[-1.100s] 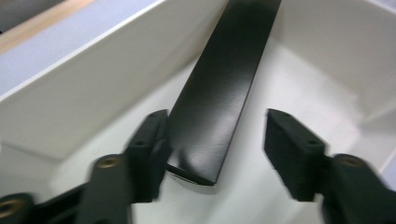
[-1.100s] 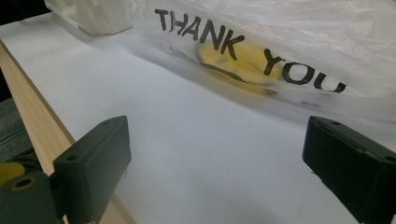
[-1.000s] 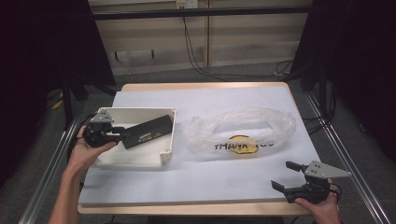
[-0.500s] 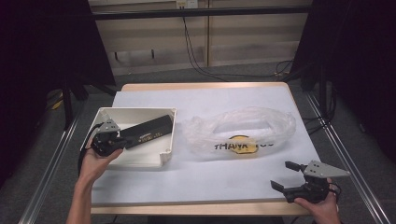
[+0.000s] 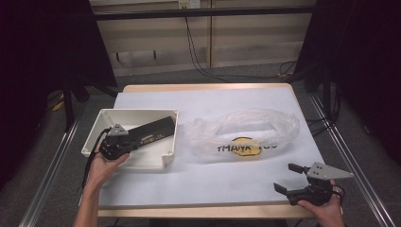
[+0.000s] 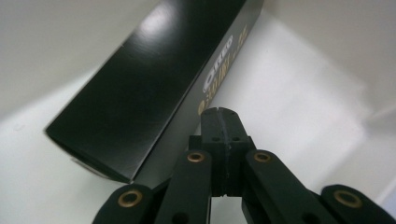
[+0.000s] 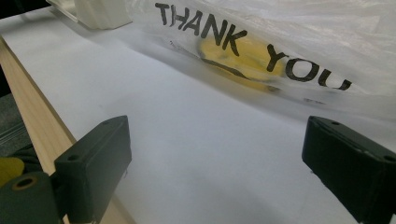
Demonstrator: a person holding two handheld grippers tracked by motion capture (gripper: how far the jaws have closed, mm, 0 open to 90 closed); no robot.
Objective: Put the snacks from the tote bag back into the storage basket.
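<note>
A long black box (image 5: 152, 130) with gold lettering lies aslant in a white tray (image 5: 137, 112) at the table's left. My left gripper (image 5: 130, 141) is inside the tray at the box's near end. In the left gripper view its jaws are pressed together, shut (image 6: 219, 117), with nothing between them; the black box (image 6: 149, 79) lies just to their left on the tray floor (image 6: 299, 93). My right gripper (image 5: 287, 178) rests open at the table's front right corner. Its jaws stand wide apart (image 7: 224, 158) over bare tabletop.
A crumpled clear plastic bag (image 5: 246, 127) printed "THANK YOU" with a yellow mark lies mid-table, right of the tray, and ahead of the right gripper (image 7: 280, 28). The wooden front edge (image 7: 32, 116) runs close beside the right gripper. Cables hang behind the table.
The left hand and gripper have drawn back slightly toward the tray's near left corner. The black box stays in the tray. The right gripper has not moved.
</note>
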